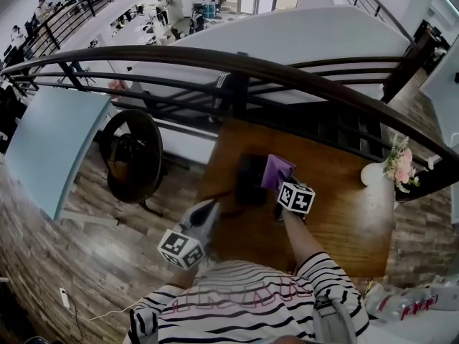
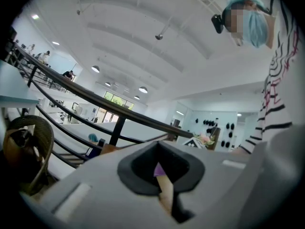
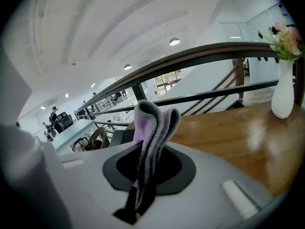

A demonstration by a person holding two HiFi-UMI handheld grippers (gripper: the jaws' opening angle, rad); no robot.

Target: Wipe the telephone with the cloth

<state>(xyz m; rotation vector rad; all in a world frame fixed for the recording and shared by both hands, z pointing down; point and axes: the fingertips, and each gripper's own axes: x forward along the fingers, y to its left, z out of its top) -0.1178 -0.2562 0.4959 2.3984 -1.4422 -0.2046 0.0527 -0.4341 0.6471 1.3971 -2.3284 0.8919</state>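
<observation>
My right gripper (image 1: 281,183) pinches the purple cloth (image 1: 277,169) between its jaws, at the right edge of the dark telephone (image 1: 251,180) on the wooden table (image 1: 337,221). My left gripper (image 1: 208,210) has its jaws pressed together, empty, at the table's near left edge.

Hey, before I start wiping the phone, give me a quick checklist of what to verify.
1. Purple-and-grey knitted cloth clamped in right gripper: ok.
2. Dark telephone lying on brown wooden table, next to the cloth: ok.
3. Cloth already touching the telephone: cannot tell.
4. Left gripper empty, jaws together: ok.
5. White vase of pink flowers well apart from the telephone: ok.
</observation>
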